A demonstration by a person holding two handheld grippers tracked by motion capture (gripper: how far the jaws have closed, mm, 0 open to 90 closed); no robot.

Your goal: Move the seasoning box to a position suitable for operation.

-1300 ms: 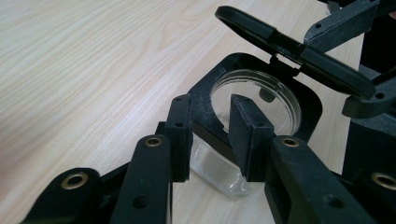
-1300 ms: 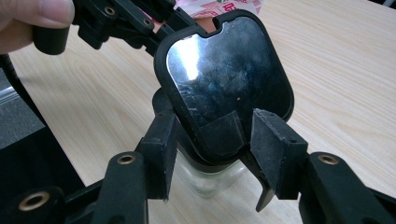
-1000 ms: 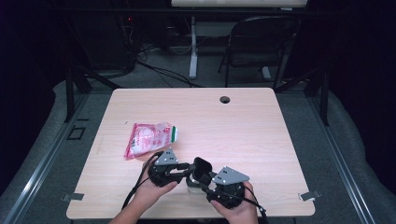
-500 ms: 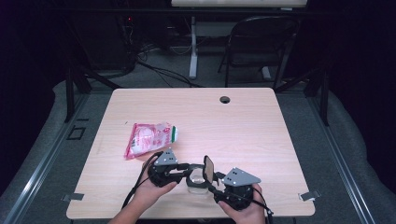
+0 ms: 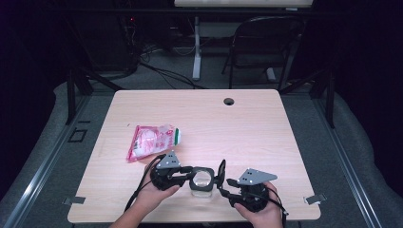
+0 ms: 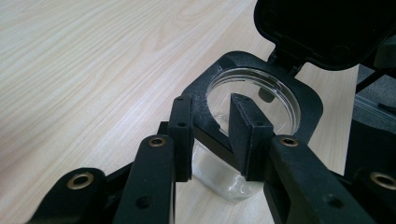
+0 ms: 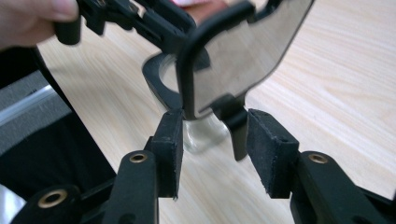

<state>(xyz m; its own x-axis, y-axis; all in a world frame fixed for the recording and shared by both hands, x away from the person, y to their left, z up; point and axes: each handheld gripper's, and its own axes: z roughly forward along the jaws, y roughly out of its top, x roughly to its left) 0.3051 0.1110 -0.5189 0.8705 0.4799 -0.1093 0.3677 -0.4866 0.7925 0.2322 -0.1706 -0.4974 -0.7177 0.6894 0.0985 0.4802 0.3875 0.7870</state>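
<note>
A small clear jar [image 5: 202, 181] with a black collar stands near the table's front edge. My left gripper [image 5: 187, 175] is shut on the collar [image 6: 205, 93], one jaw inside the mouth and one outside [image 6: 212, 126]. The black flip lid [image 5: 221, 169] stands upright on its hinge, its glossy inner face [image 7: 238, 56] towards the right gripper view. My right gripper [image 5: 223, 183] lies to the right of the jar. Its jaws have just been closing and straddle the lid's hinge end [image 7: 212, 140], with gaps on both sides. The jar's glass [image 7: 198, 135] shows below the lid.
A pink and white pouch [image 5: 152, 141] with a green cap lies left of centre on the wooden table [image 5: 266, 128]. A round cable hole [image 5: 229, 101] sits near the far edge. A folding chair [image 5: 266, 42] and desk legs stand beyond the table.
My right gripper has moved to the right and its jaws have narrowed. The jar's lid has swung up and to the right with it. The left gripper has stayed on the collar.
</note>
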